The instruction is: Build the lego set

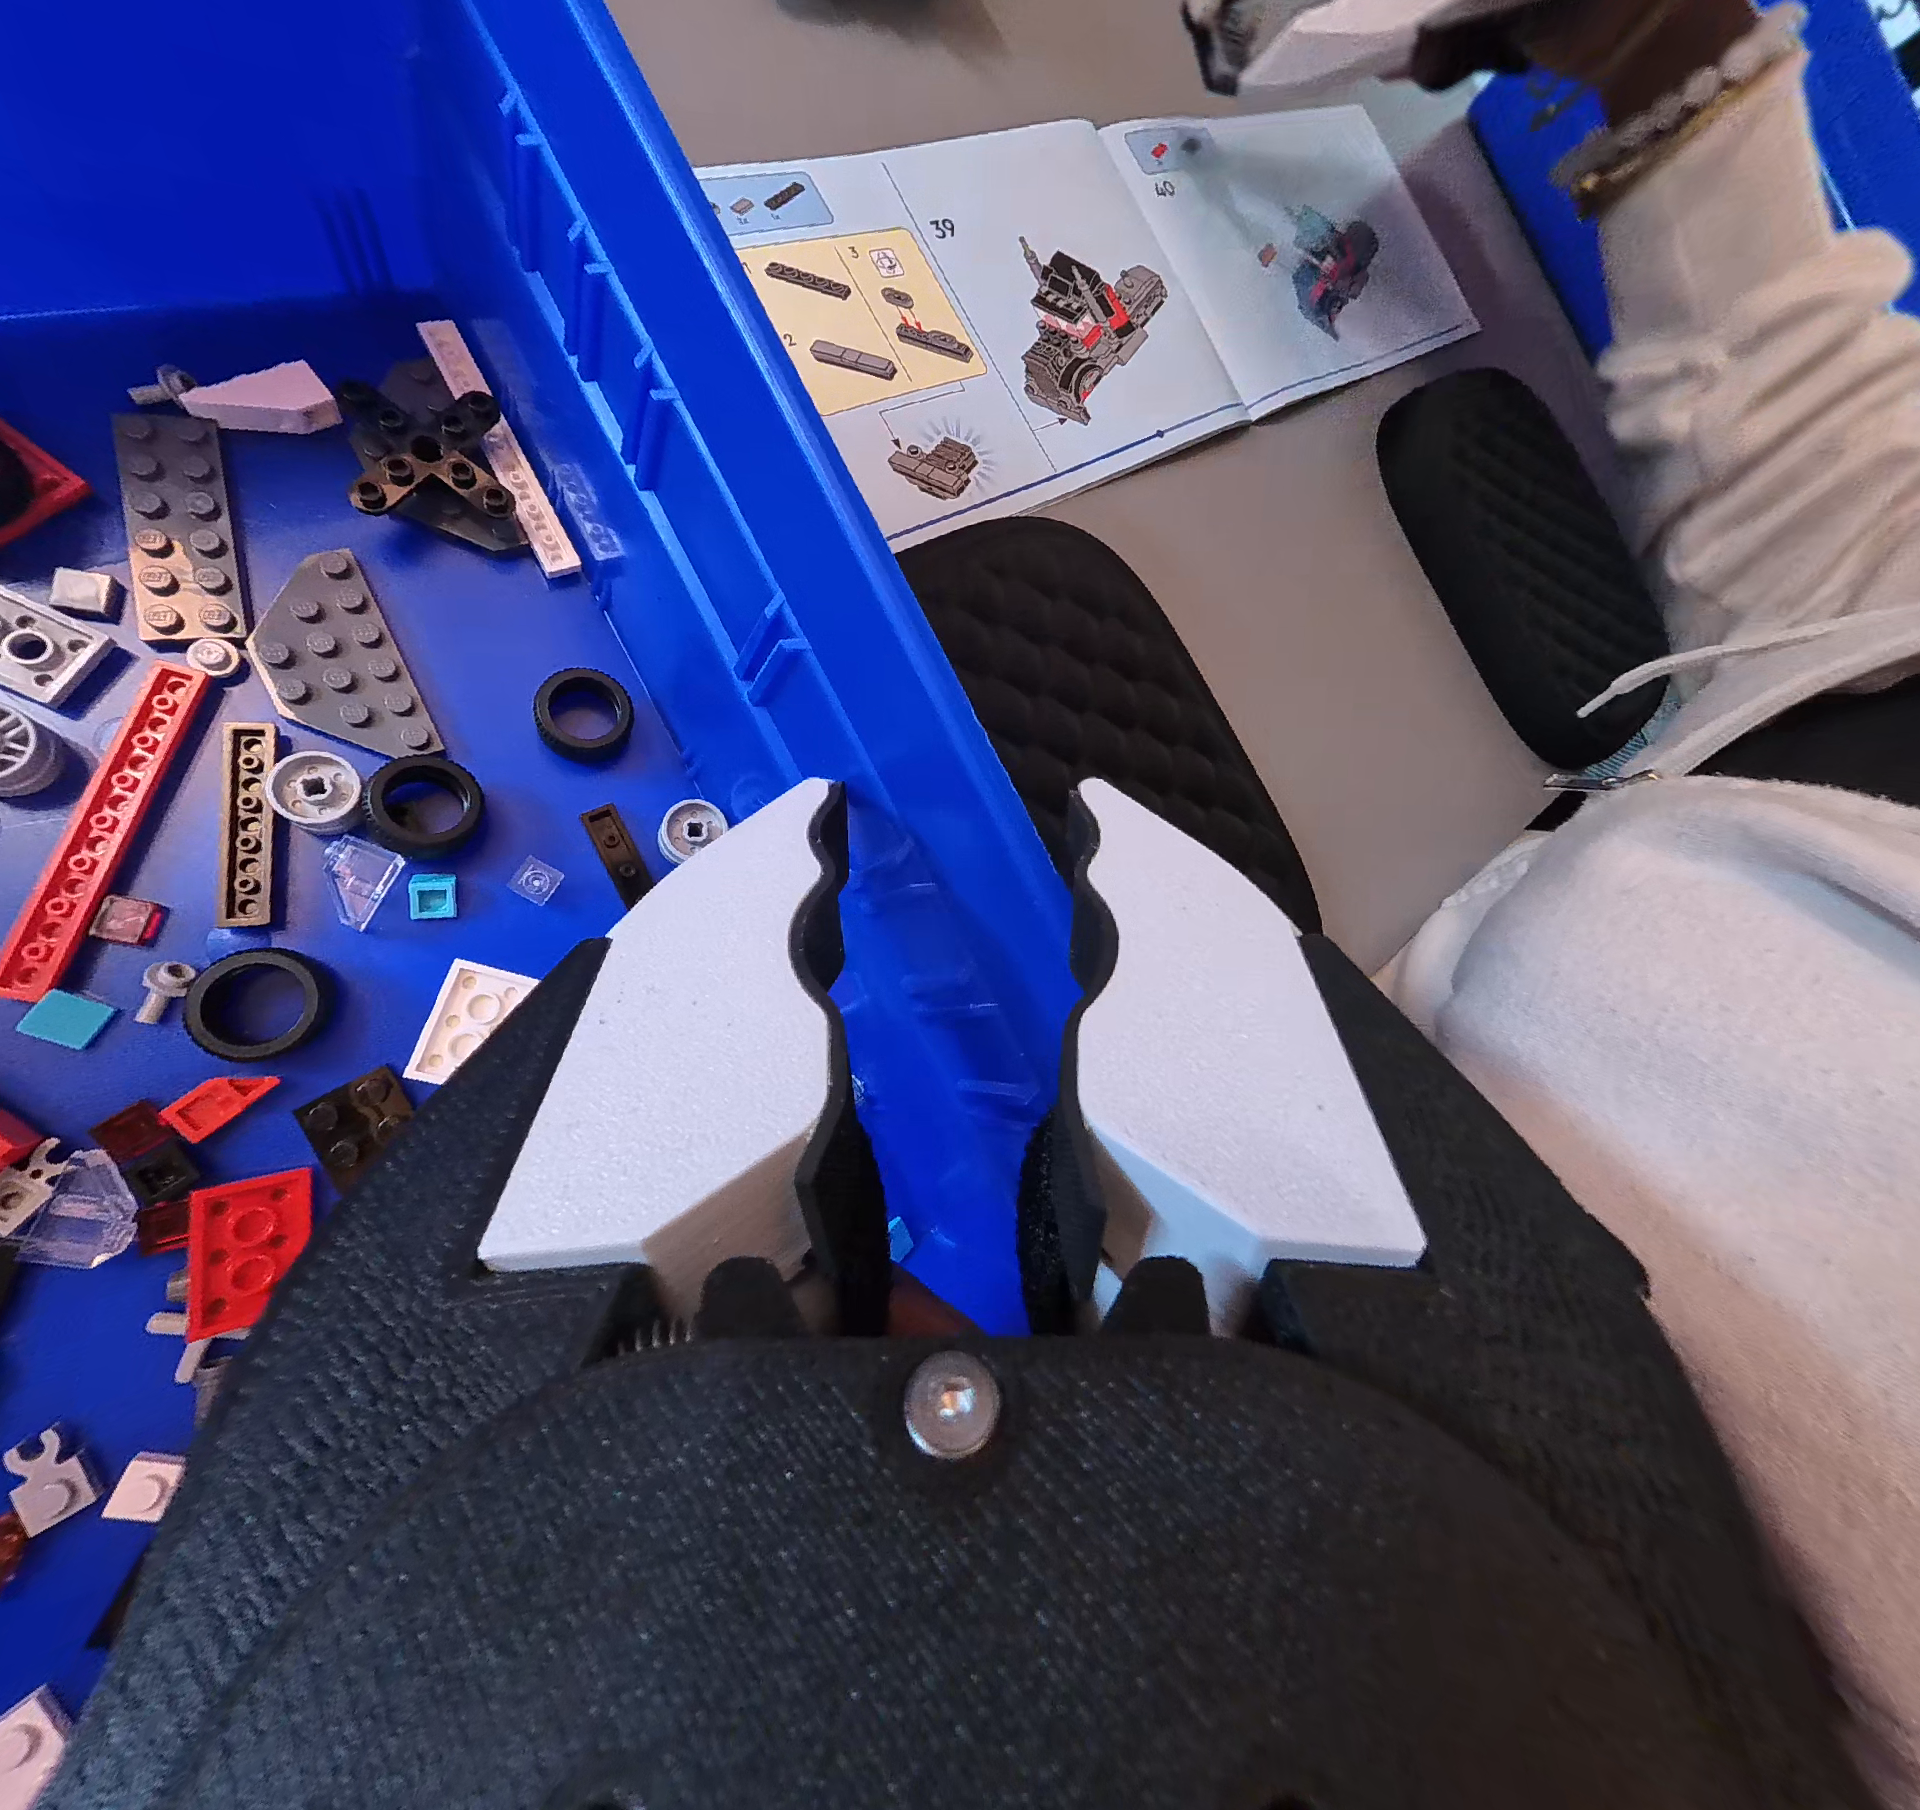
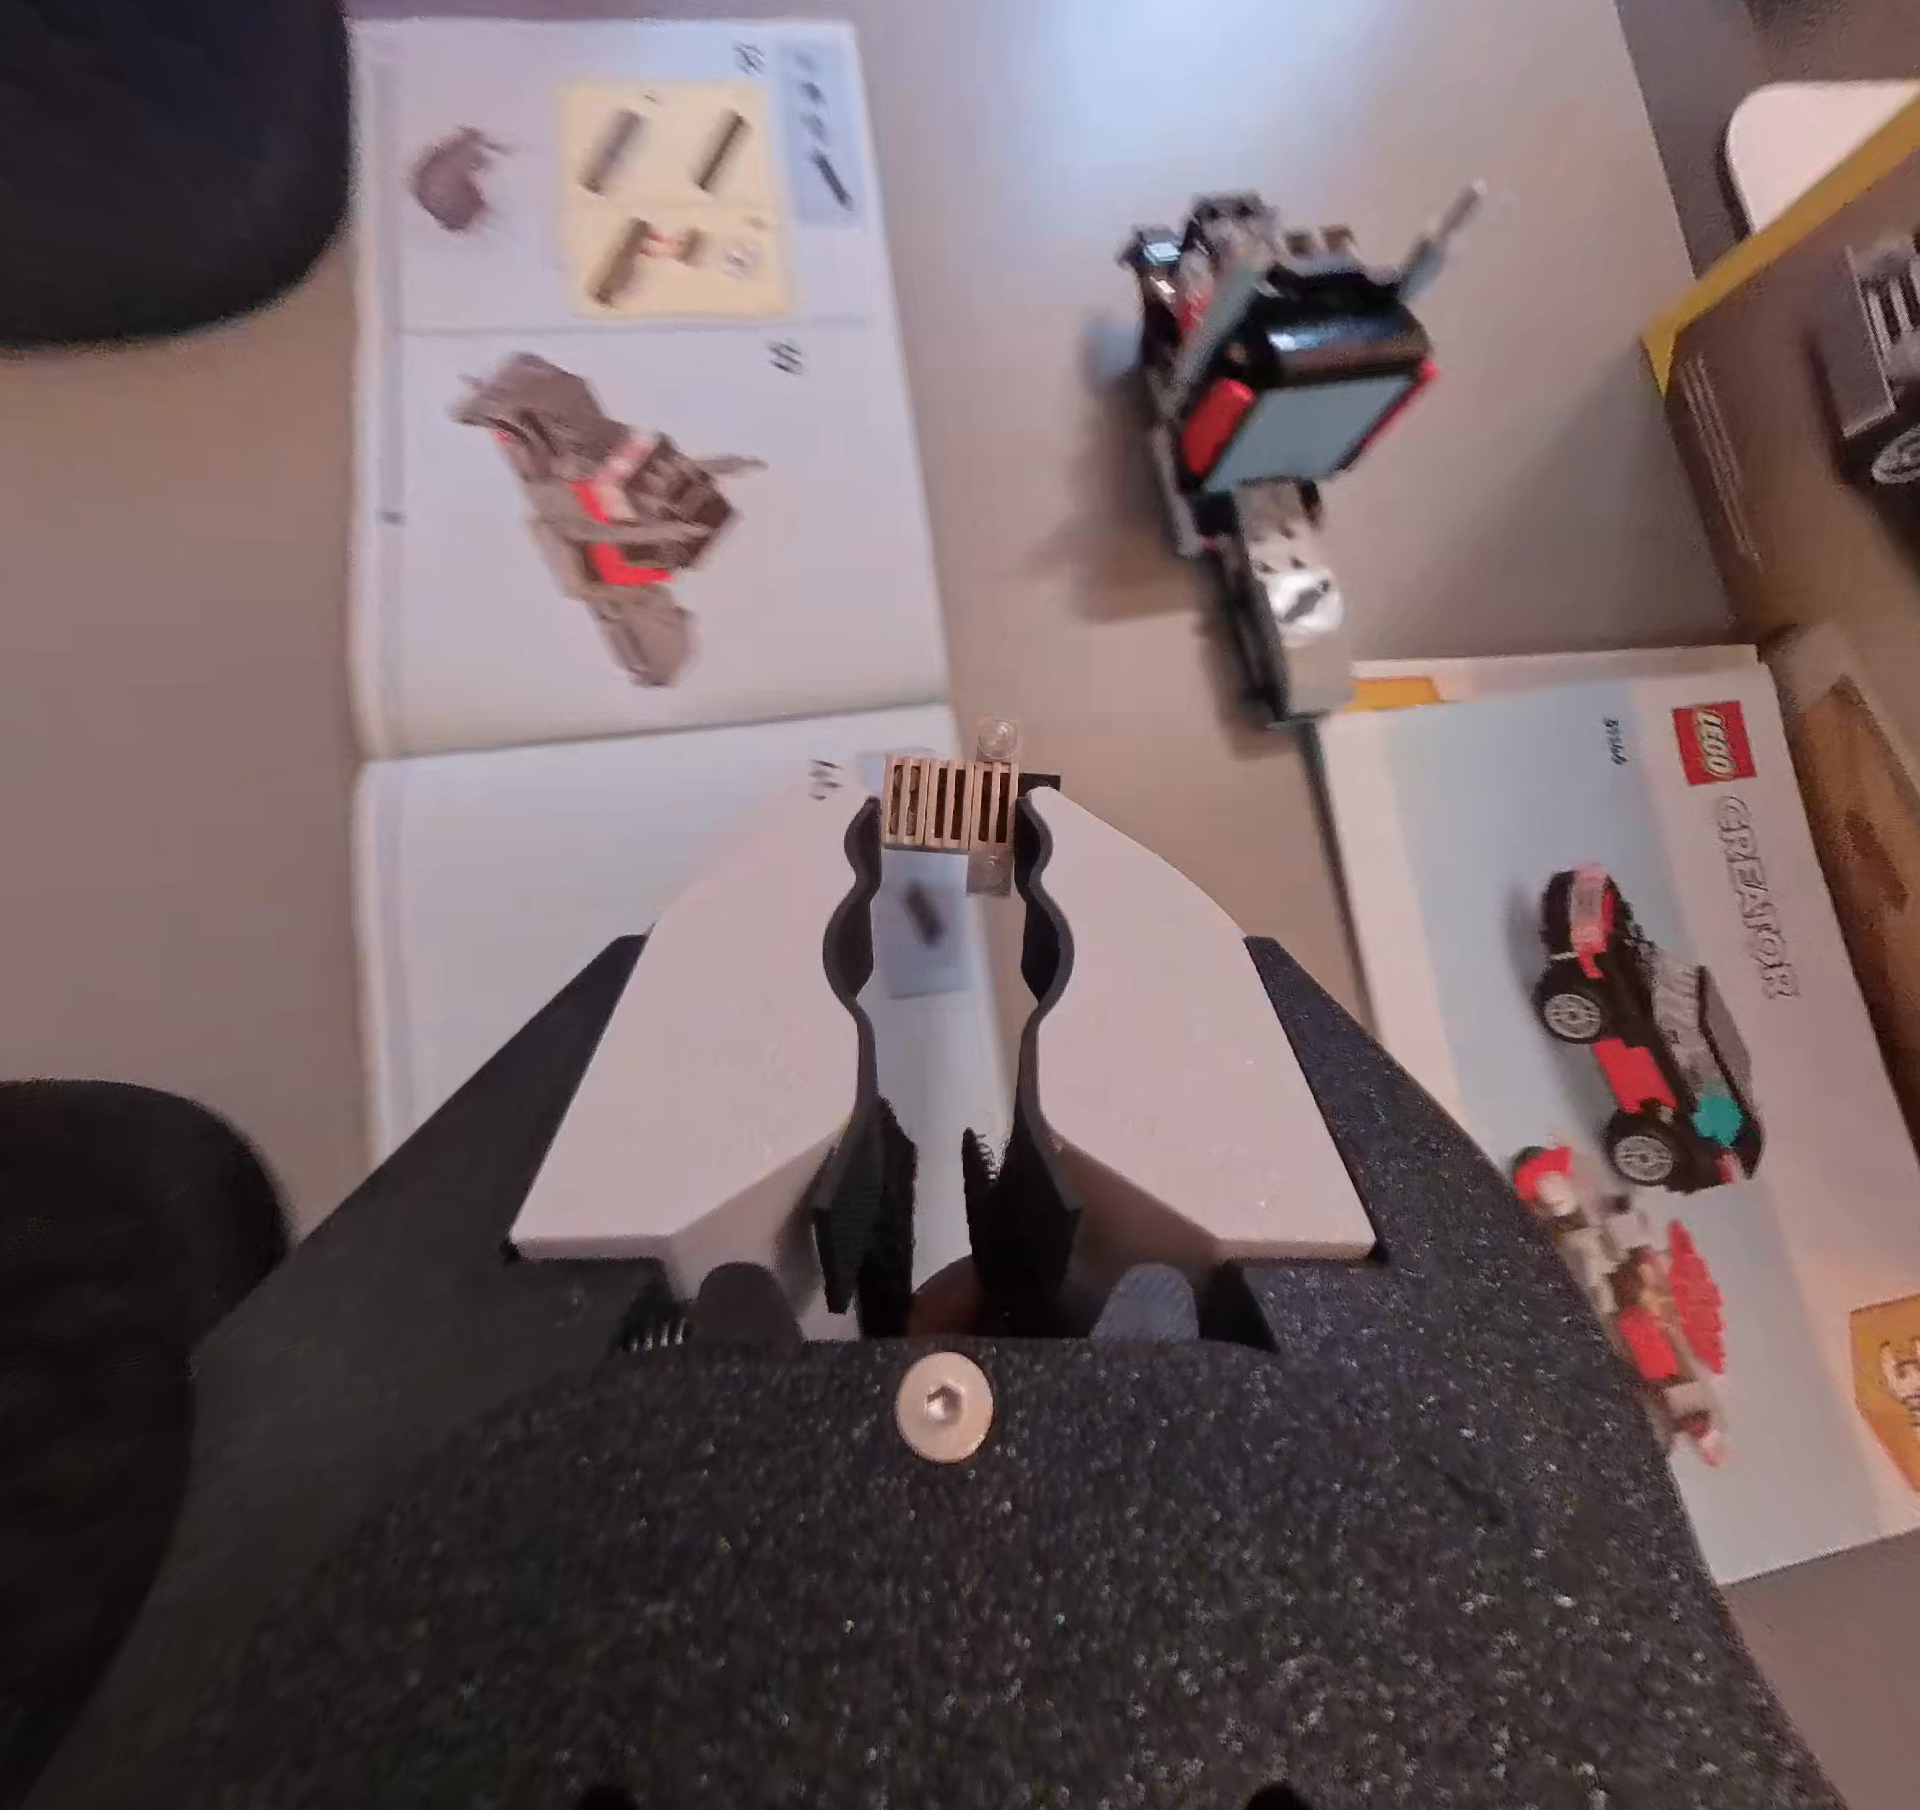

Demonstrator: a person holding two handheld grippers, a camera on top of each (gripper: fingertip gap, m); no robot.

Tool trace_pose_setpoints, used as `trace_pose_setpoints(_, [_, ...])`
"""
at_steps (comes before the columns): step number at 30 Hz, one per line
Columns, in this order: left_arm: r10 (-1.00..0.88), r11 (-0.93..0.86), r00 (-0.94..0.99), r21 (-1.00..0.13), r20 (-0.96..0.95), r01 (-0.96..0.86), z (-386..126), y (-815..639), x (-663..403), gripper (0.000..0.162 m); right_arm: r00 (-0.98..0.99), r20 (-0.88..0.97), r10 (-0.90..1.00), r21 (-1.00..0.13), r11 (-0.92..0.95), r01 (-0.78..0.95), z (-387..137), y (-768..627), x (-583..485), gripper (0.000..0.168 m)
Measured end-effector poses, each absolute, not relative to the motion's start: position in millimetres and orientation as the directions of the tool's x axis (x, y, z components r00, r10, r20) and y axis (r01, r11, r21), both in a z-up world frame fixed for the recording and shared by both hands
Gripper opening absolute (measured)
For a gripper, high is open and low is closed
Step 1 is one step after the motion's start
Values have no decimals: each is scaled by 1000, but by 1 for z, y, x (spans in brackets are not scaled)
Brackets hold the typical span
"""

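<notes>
The right gripper (image 2: pixel 948 810) pinches a small tan grille piece (image 2: pixel 945 811) at its fingertips, above the open instruction booklet (image 2: pixel 644 555) on the bench (image 2: pixel 1039 150). The part-built black-and-red truck (image 2: pixel 1273 430) stands between that and a second closed booklet (image 2: pixel 1558 1085).

Two instruction booklets (image 2: pixel 644 389) lie on the tabletop (image 2: pixel 1039 98), one part-built truck model (image 2: pixel 1278 430), one blue bin (image 1: pixel 644 326) holding three loose black tyres (image 1: pixel 582 713) and one long red plate (image 1: pixel 104 825)

Bright, fisheye edges, motion blur.
</notes>
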State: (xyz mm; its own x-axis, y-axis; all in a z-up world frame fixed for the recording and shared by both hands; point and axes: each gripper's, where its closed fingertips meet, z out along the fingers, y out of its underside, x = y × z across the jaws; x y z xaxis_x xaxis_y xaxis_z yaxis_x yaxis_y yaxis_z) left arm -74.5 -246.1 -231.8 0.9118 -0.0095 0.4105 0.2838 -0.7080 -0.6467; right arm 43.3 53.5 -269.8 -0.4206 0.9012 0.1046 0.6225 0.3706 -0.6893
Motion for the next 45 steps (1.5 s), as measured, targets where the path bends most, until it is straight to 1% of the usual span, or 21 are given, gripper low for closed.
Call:
trace_pose_setpoints(4, [1, -707, 919, -649, 395, 280, -231, -247, -76, 40, -435, 94, 895, -669, 381, 639, -290, 82, 27, 25])
trace_pose_setpoints(6, [5, -703, 928, -659, 371, 268, -229, -247, -78, 40, -416, 83, 906, -631, 371, 681, -300, 90, 26, 25])
trace_pose_setpoints(7, [9, -694, 933, -670, 359, 264, -226, -247, -80, 40, -387, 98, 917, -624, 359, 694, -299, 93, 23, 31])
trace_pose_setpoints(8, [14, -682, 937, -682, 349, 264, -222, -247, -82, 40, -364, 111, 925, -642, 346, 685, -292, 91, 19, 39])
trace_pose_setpoints(9, [21, -668, 940, -695, 340, 266, -219, -246, -84, 40, -355, 120, 927, -678, 338, 653, -280, 81, 13, 42])
trace_pose_setpoints(11, [41, -640, 947, -719, 320, 271, -212, -245, -90, 40, -385, 128, 914, -761, 339, 553, -254, 44, -5, 43])
trace_pose_setpoints(13, [55, -612, 953, -744, 298, 268, -206, -241, -95, 40, -476, 98, 874, -790, 359, 497, -245, -4, -22, 45])
trace_pose_setpoints(14, [57, -599, 956, -756, 286, 262, -203, -239, -97, 40, -514, 72, 855, -784, 367, 500, -248, -24, -31, 48])
trace_pose_setpoints(15, [53, -588, 960, -769, 274, 252, -200, -236, -97, 40, -537, 37, 843, -786, 356, 505, -253, -40, -42, 48])
trace_pose_setpoints(18, [28, -568, 967, -792, 253, 223, -193, -231, -93, 40, -508, -58, 860, -793, 269, 546, -272, -57, -82, 46])
trace_pose_setpoints(20, [10, -557, 967, -801, 254, 216, -191, -229, -89, 40, -505, -57, 861, -755, 294, 587, -290, -60, -98, 49])
trace_pose_setpoints(22, [-5, -555, 967, -805, 254, 208, -189, -228, -83, 40, -515, -1, 857, -712, 361, 602, -304, -59, -106, 51])
trace_pose_setpoints(23, [-10, -552, 969, -809, 249, 202, -187, -227, -81, 40, -519, 8, 854, -720, 365, 590, -304, -61, -108, 49])
trace_pose_setpoints(26, [-68, -514, 963, -836, 259, 189, -169, -221, -62, 40, -511, 19, 860, -726, 363, 584, -305, -59, -109, 33])
trace_pose_setpoints(28, [-115, -507, 962, -847, 249, 159, -159, -214, -45, 40, -502, 84, 861, -735, 393, 552, -303, -54, -110, 24])
trace_pose_setpoints(29, [-134, -508, 963, -851, 234, 136, -157, -210, -36, 40, -500, 106, 860, -737, 406, 541, -303, -53, -109, 22])
trace_pose_setpoints(34, [-233, -554, 946, -830, 227, 63, -167, -187, 4, 40, -485, 212, 848, -752, 459, 473, -292, -49, -108, 8])
trace_pose_setpoints(40, [-217, -564, 939, -819, 266, 102, -180, -173, 17, 40, -509, 309, 803, -756, 533, 381, -281, -52, -104, 1])
trace_pose_setpoints(43, [-130, -568, 961, -813, 244, 130, -189, -164, 8, 41, -557, 344, 756, -756, 575, 314, -275, -59, -98, 0])
trace_pose_setpoints(45, [-50, -590, 983, -800, 174, 112, -200, -156, -2, 51, -590, 356, 724, -758, 593, 271, -270, -62, -92, 0])
